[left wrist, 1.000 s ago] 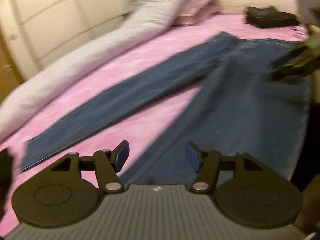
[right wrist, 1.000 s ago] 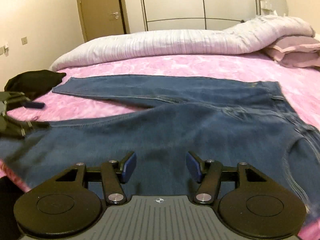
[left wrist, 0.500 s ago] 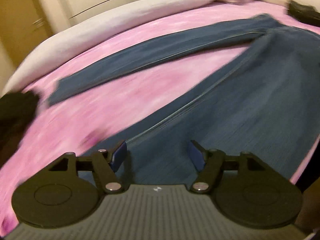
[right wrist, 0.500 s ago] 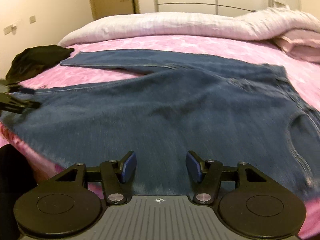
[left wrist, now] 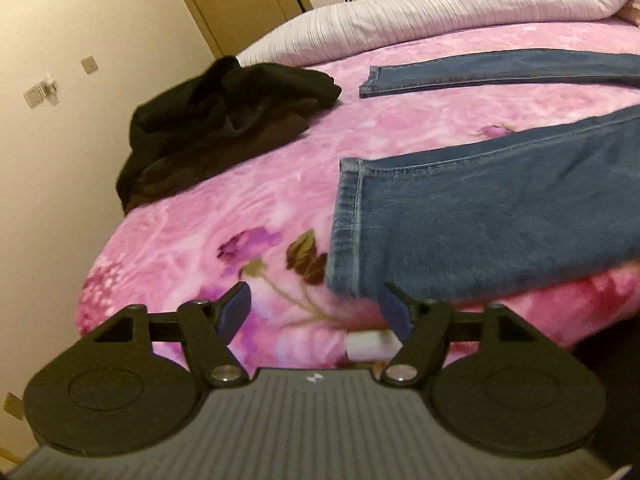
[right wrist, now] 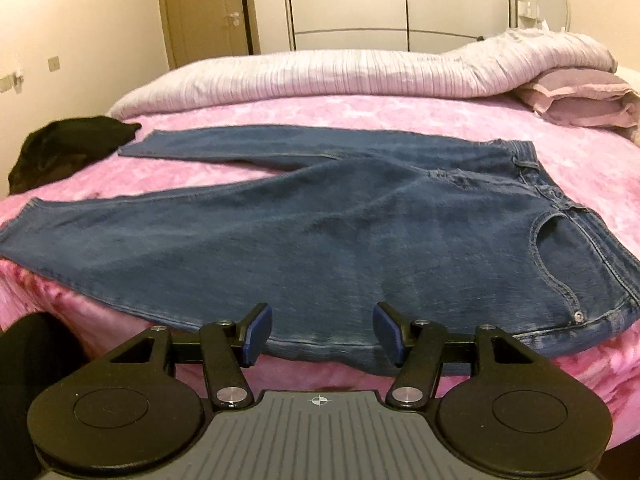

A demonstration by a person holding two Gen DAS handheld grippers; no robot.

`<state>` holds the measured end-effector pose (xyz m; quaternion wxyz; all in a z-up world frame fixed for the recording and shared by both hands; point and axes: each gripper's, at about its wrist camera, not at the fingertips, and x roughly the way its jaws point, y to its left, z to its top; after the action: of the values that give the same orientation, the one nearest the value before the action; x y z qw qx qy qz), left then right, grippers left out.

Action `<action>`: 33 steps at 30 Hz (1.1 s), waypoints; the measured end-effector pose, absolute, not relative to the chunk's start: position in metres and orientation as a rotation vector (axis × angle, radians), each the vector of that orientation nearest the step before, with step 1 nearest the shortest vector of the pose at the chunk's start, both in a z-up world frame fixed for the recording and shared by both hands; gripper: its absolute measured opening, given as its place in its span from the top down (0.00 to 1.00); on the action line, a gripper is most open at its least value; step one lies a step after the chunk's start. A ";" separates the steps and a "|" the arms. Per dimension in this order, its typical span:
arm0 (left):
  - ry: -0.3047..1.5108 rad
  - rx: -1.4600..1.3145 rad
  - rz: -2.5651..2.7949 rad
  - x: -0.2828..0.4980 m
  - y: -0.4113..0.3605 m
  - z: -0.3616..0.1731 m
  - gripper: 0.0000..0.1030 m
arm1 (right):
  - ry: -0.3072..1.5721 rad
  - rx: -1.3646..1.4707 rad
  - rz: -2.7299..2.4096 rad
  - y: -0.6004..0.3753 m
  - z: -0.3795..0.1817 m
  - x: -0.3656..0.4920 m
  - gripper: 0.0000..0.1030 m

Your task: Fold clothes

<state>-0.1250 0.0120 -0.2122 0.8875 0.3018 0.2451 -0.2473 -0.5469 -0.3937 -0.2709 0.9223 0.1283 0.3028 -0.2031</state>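
Note:
Blue jeans [right wrist: 340,232] lie flat on the pink bedspread [right wrist: 360,114], legs spread apart toward the left, waistband at the right. In the left wrist view the near leg [left wrist: 500,220] ends in a hem [left wrist: 346,224] just ahead of my left gripper [left wrist: 316,312], which is open and empty, hovering over the bed's edge. The far leg [left wrist: 480,74] lies further back. My right gripper [right wrist: 322,332] is open and empty, right at the near edge of the jeans' thigh, at the bed's front edge.
A black garment pile [left wrist: 224,120] sits on the bed's left corner, also in the right wrist view [right wrist: 68,148]. A rolled pale duvet [right wrist: 360,76] and pillows [right wrist: 584,100] lie at the back. A door [right wrist: 208,12] and wardrobe [right wrist: 400,0] stand behind.
My left gripper has swept left along the near leg to its hem. My right gripper has pulled back toward the bed's front edge, so more of the jeans shows.

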 end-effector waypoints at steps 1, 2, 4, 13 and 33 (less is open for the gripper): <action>0.485 0.634 -0.538 -0.133 0.010 -0.209 0.39 | 0.615 0.270 -0.418 -0.392 -0.271 -0.547 0.42; 0.469 0.632 -0.567 -0.137 0.007 -0.207 0.39 | 0.608 0.278 -0.421 -0.391 -0.271 -0.546 0.42; 0.446 0.623 -0.626 -0.145 -0.001 -0.205 0.38 | 0.599 0.291 -0.433 -0.388 -0.269 -0.548 0.42; 0.476 0.685 -0.594 -0.119 -0.029 -0.234 0.38 | 0.590 0.276 -0.550 -0.387 -0.251 -0.577 0.41; 0.387 0.683 -0.645 -0.194 -0.045 -0.220 0.39 | 0.725 0.300 -0.703 -0.411 -0.265 -0.579 0.31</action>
<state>-0.1938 -0.0446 -0.2197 0.8737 0.3270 0.1853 -0.3088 -0.5788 -0.4105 -0.2648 0.8644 0.1433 0.3461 -0.3355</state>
